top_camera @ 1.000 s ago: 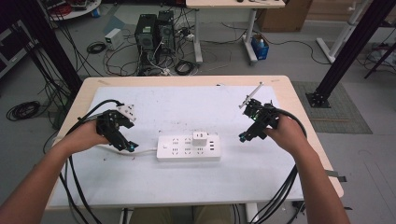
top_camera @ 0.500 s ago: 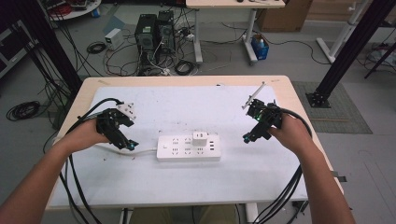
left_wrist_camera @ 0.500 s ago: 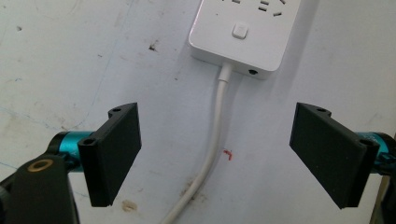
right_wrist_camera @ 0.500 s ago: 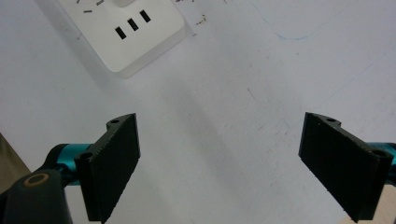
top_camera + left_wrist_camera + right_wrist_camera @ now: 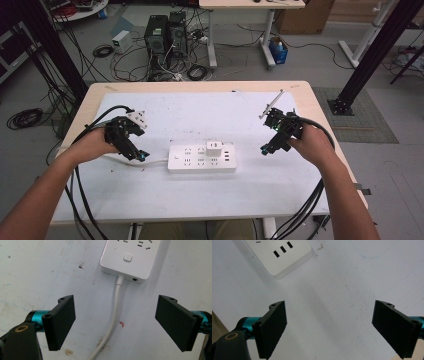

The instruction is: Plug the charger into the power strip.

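Lying mid-table on the white sheet, the white rectangular plastic power strip point(image 5: 202, 158) carries a small white plug adapter point(image 5: 214, 147). Left gripper point(image 5: 141, 156) hovers just left of it over its white cord point(image 5: 115, 312) — jaws wide apart, holding nothing. Right gripper point(image 5: 264, 149), right of the strip, likewise gapes empty.

A white-topped table point(image 5: 300, 190) carries a power strip point(image 5: 200, 160) with its cable point(image 5: 113, 320).

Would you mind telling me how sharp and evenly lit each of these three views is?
High view: even light, slightly soft, power strip readable. Left gripper view: crisp; white cable and strip in focus, faint shadows. Right gripper view: a soft diagonal shadow crosses the white table; jaws sharp.
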A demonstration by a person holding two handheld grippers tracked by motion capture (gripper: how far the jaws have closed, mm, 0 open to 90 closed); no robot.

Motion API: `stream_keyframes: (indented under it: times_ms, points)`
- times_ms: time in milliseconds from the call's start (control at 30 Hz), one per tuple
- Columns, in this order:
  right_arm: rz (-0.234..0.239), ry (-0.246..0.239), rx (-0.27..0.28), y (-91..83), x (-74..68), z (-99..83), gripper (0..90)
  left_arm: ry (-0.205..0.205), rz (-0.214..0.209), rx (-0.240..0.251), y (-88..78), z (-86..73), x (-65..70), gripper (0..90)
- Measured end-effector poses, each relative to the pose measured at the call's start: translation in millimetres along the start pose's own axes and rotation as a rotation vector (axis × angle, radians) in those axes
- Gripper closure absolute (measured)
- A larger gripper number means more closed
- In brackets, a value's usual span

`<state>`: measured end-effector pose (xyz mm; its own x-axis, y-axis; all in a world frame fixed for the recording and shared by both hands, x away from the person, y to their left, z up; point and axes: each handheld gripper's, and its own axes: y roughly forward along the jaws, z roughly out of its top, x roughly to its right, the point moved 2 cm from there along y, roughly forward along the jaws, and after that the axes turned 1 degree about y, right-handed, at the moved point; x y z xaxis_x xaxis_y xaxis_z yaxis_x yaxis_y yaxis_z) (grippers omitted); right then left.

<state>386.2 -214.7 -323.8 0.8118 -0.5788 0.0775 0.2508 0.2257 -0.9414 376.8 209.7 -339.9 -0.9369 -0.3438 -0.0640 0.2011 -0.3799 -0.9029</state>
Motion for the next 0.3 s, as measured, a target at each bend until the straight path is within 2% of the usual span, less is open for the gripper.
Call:
stream_keyframes:
  times_ms: [300]
  points:
    - [-0.002, 0.0, -0.007, 0.9, -1.2, 0.5, 12.1, -0.003, 0.0, 0.004, 0.4, 0.2, 0.5, 16.7]
